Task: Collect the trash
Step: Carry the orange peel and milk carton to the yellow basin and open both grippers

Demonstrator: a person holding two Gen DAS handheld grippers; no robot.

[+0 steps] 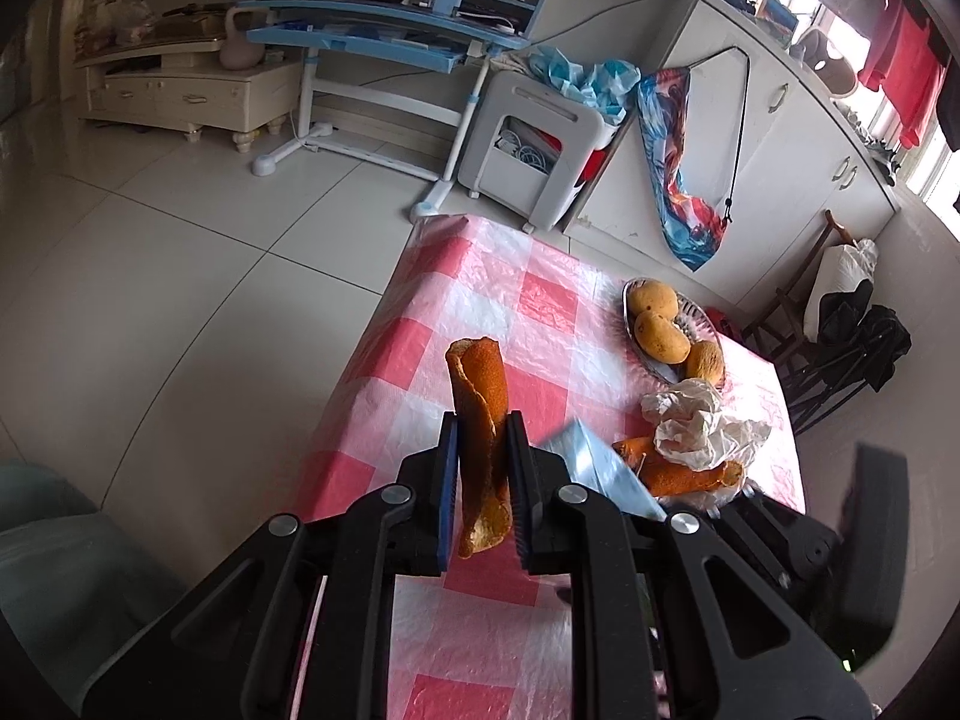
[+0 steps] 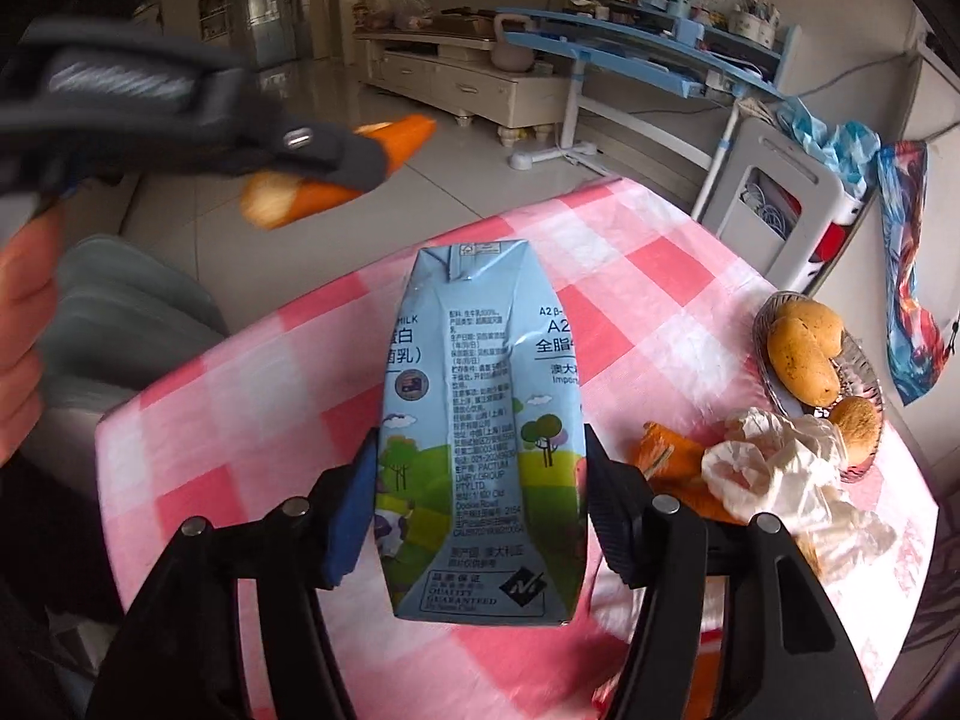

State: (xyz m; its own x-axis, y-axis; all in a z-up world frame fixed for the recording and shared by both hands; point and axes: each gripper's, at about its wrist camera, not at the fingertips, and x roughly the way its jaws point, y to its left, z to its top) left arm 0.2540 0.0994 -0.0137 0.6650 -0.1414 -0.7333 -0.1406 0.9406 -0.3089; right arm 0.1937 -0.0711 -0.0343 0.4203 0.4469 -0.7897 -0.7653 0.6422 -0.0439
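Note:
My left gripper [image 1: 483,426] is shut on a curled strip of orange peel [image 1: 480,384], held upright above the left part of the pink-checked table [image 1: 480,300]. In the right wrist view that gripper [image 2: 360,165] and its peel [image 2: 402,135] show blurred at the upper left. A pale blue milk carton [image 2: 480,360] hangs above the table with my right gripper [image 2: 478,450] shut on it, both pads pressing its dented sides. More orange peel [image 2: 666,456] and a crumpled white plastic wrapper [image 2: 780,462] lie on the table to the right.
A glass dish [image 2: 870,384] with several yellow-brown fruits stands at the table's far right edge. A hand [image 2: 24,330] shows at the left. Beyond the table are tiled floor, a white stool-like bin [image 1: 528,138], a blue desk [image 1: 384,30] and white cabinets [image 1: 780,138].

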